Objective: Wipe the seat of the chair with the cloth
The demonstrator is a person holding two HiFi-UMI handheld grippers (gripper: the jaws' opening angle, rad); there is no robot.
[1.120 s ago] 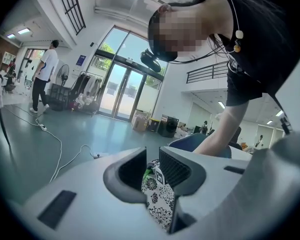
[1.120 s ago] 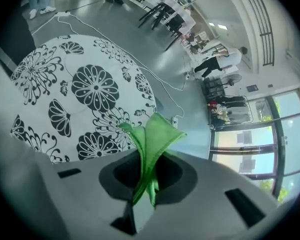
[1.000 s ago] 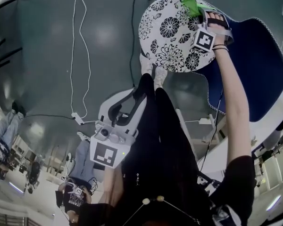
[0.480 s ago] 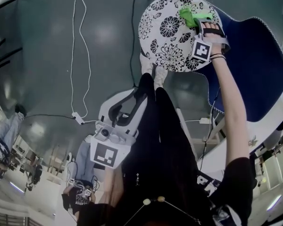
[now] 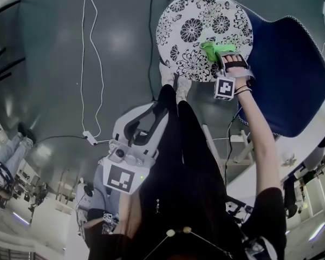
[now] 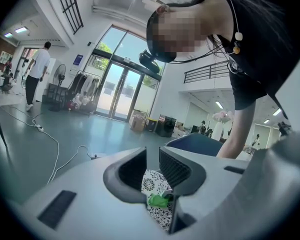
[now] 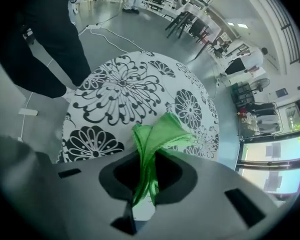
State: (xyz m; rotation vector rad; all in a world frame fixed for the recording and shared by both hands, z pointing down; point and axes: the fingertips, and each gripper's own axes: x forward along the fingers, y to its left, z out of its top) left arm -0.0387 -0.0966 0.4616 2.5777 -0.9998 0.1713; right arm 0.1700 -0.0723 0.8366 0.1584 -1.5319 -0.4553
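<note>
The right gripper [image 5: 221,58] was pinching the green cloth [image 5: 213,49]. In the right gripper view its jaws [image 7: 147,176] were pressed together on a bunched fold, and the cloth [image 7: 155,134] fanned out past the jaw tips onto the seat [image 7: 120,89].

The cloth lay on the round, flower-patterned seat [image 5: 189,28], near the part of its rim that faced the person. This was on the side next to the blue padded chair part [image 5: 284,64]. The person's right hand [image 5: 234,65] held the gripper just over that rim.

The left gripper [image 5: 149,115] was well apart from the seat, close to the person's body. Its jaws [image 6: 152,171] were spread with nothing between them, and a bit of the seat [image 6: 157,186] and the cloth [image 6: 159,200] showed far off through the gap.

A white cable [image 5: 85,64] lay on the grey floor [image 5: 54,47], on the side of the seat away from the blue part.
</note>
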